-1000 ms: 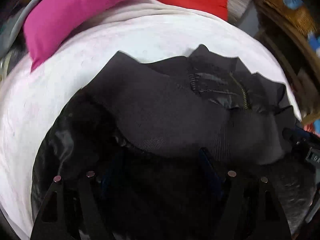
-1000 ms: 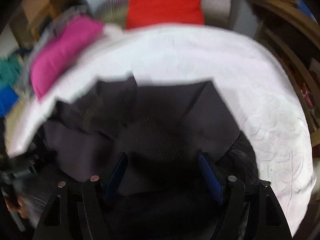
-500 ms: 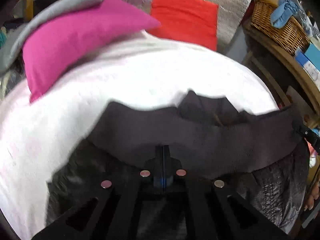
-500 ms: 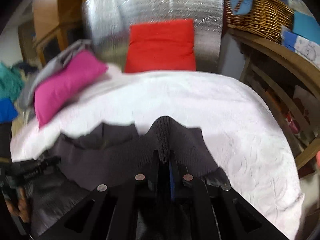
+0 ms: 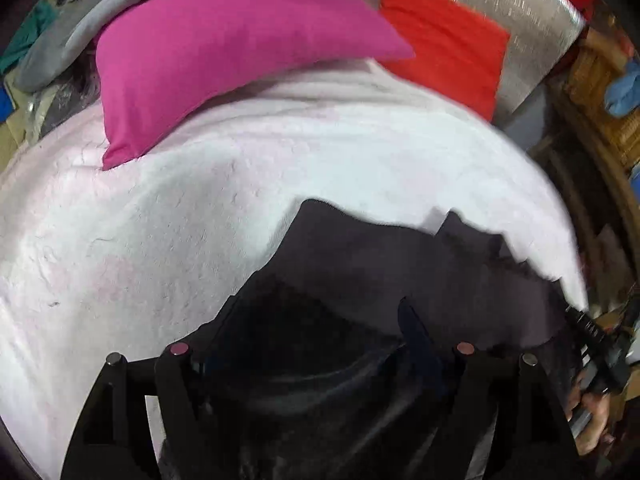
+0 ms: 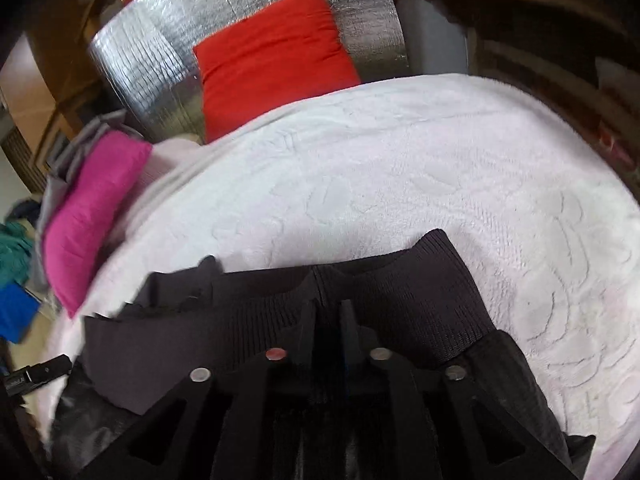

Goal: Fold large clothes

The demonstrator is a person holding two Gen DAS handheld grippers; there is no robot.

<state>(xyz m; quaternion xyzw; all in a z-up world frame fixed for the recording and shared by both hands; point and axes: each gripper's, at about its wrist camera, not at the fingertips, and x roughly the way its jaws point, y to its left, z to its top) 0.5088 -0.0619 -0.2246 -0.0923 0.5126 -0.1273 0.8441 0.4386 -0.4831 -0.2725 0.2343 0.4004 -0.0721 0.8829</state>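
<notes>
A large dark jacket with a ribbed hem lies on the white bed cover. My left gripper hangs over its shiny body, its jaws wide and still opening; cloth lies under them, unpinched. In the right wrist view, the ribbed hem creases up into my right gripper. Its fingers stand close together on that fold, and they are starting to open. The right gripper's body and a hand show at the left wrist view's right edge.
A pink pillow and a red cushion lie at the head of the bed against a silver foil panel. Wooden shelving with a wicker basket stands to the right. Teal and blue cloth lies at the left.
Half a second ago both grippers were shut on the hem. The left has since let go and spread wide, the right's fingers have parted slightly, and both have rolled.
</notes>
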